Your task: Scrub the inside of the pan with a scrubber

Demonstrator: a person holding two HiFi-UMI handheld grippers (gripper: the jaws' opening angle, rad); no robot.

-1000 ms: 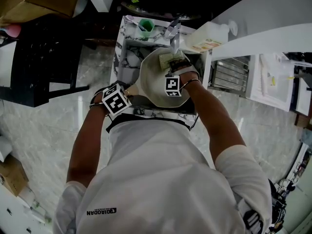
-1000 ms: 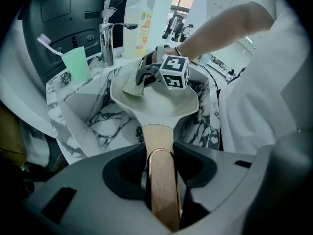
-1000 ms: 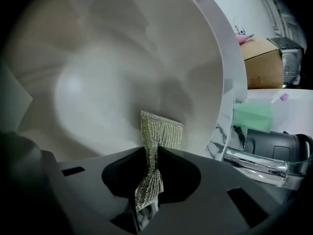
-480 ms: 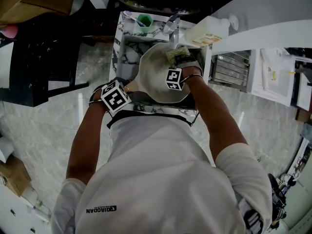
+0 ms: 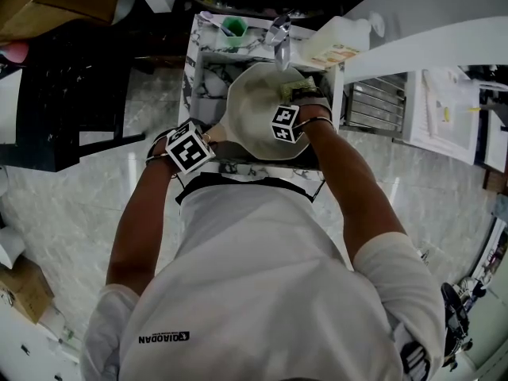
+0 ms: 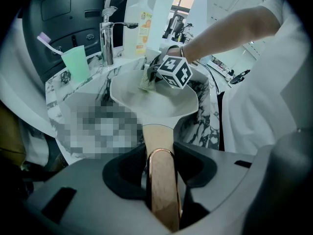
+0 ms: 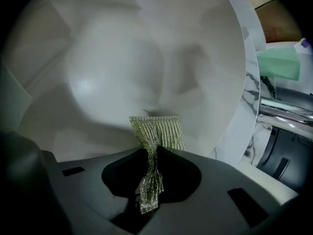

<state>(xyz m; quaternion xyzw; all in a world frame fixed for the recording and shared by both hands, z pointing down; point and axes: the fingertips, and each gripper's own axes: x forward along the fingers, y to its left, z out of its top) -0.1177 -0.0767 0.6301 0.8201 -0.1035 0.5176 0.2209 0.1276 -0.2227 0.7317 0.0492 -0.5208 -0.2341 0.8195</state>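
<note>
Head view shows the pan (image 5: 254, 105) held over the marble sink (image 5: 208, 82), just below the tap (image 5: 278, 34). The left gripper (image 6: 160, 155) has its fingers closed on the pan's wooden handle (image 6: 157, 136). The right gripper (image 7: 148, 165) pinches a green mesh scrubber (image 7: 159, 131) between closed fingers, its free end against the pan's white inside. A green cup (image 6: 77, 65) and a soap bottle (image 6: 141, 18) stand on the worktop (image 6: 205, 126) by the tap.
</note>
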